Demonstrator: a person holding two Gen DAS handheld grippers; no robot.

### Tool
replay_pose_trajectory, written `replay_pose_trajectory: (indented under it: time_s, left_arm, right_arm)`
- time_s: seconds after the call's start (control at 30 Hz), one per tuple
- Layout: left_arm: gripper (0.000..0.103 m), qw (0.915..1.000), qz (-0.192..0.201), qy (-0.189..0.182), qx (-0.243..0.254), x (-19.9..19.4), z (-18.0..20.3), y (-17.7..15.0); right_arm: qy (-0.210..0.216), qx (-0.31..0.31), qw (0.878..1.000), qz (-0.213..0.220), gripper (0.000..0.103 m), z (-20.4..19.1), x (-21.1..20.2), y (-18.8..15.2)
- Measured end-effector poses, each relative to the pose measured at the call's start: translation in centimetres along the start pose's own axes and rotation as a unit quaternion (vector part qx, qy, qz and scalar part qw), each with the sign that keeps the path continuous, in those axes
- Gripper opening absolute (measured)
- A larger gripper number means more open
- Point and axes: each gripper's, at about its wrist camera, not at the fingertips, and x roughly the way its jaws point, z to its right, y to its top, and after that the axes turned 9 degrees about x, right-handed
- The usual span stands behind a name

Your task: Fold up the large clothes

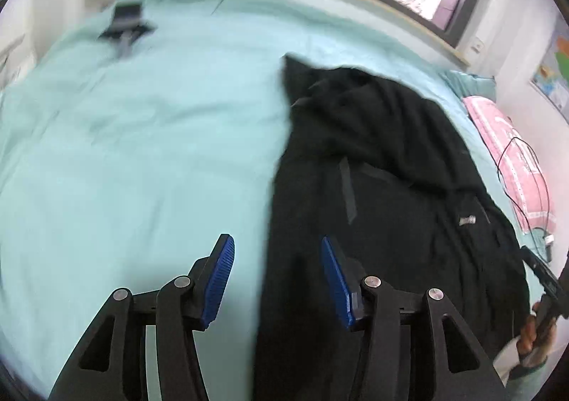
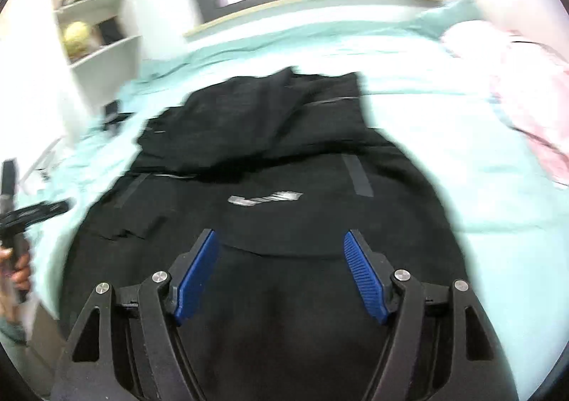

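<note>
The black jacket (image 2: pixel 270 216) is spread on the mint bedsheet (image 1: pixel 142 137), its top part folded over. Both claws are held above it, the left gripper (image 1: pixel 277 280) at its left edge and the right gripper (image 2: pixel 281 273) over its middle, jaws apart, nothing gripped. Pink bedding (image 1: pixel 512 159), blurry, probably a pillow, lies right of the jacket.

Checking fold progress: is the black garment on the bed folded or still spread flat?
Partly folded. The black garment has its far part doubled back in a rumpled layer over the rest, on the bed.
</note>
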Motion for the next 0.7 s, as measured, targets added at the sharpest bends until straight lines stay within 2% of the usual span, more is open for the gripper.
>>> replay_pose_trajectory:
  time_s: [0.07,0.1,0.17,0.27,0.37,0.43,0.47,0.6,0.7]
  left_arm:
    - [0.052,0.9993,-0.012,-0.032,-0.014,-0.1,-1.3,-1.8]
    - [0.052,0.9972,-0.020,-0.068,-0.025,-0.2,-2.0,-3.1]
    - [0.052,0.9926,-0.023,-0.113,-0.037,0.2,-1.7,-4.6]
    - [0.052,0.9876,-0.029,-0.150,-0.037,1.1,-1.0,-5.9]
    - [0.052,0.9888,-0.030,-0.144,-0.025,2.2,0.1,-5.9]
    - [0.052,0.9903,-0.039,-0.130,-0.031,2.9,-0.2,-5.7]
    - [0.052,0.9892,-0.044,-0.135,-0.037,3.4,-0.6,-5.6]
    - [0.052,0.9824,-0.061,-0.168,-0.056,4.8,-1.3,-6.0]
    - [0.051,0.9723,-0.037,-0.226,-0.046,3.1,-0.3,-5.7]
  right_arm:
    - [-0.042,0.007,0.999,0.011,0.075,1.9,-1.5,-0.5]
    - [-0.062,0.010,0.998,0.013,0.075,2.7,-2.1,-0.7]
    - [-0.102,0.016,0.995,0.013,0.075,4.7,-3.0,-1.3]
    - [-0.124,0.037,0.992,0.001,0.075,7.6,-4.1,-2.2]
    - [-0.133,0.056,0.989,-0.005,0.075,9.6,-5.1,-3.2]
    - [-0.138,0.069,0.988,-0.008,0.075,10.7,-5.5,-3.8]
    - [-0.135,0.078,0.988,-0.011,0.074,11.1,-5.4,-4.0]
    - [-0.111,0.121,0.986,-0.026,0.073,12.9,-4.9,-4.9]
    - [-0.095,0.137,0.985,-0.034,0.070,13.3,-4.3,-5.2]
